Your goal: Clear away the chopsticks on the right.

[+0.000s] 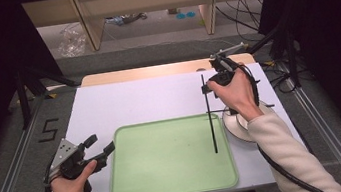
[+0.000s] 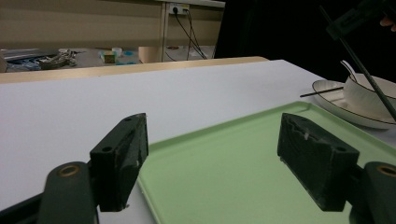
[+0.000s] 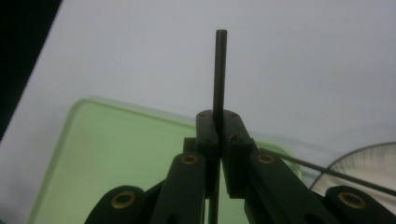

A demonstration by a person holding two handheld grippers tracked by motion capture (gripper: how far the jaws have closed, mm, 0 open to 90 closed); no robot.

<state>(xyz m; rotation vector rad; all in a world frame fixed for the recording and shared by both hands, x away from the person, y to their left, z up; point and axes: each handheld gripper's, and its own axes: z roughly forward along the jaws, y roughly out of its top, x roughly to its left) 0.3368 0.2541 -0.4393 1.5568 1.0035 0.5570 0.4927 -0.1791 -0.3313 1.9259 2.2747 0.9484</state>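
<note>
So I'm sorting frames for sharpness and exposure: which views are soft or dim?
High view: evenly lit, green tray sharp, dark edges. Left gripper view: its jaws crisp, bowl dimmer. Right gripper view: right gripper and chopstick slightly soft, plate blurred.

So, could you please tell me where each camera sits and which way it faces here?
High view: above the person's side, looking forward and down on the table; both forearms and hands show.
Left gripper view: rides the left gripper, looking across the green tray between its open jaws.
Right gripper view: rides the right gripper, jaws shut on a black chopstick.
Shared: all three show the tray; each also shows the chopstick.
</note>
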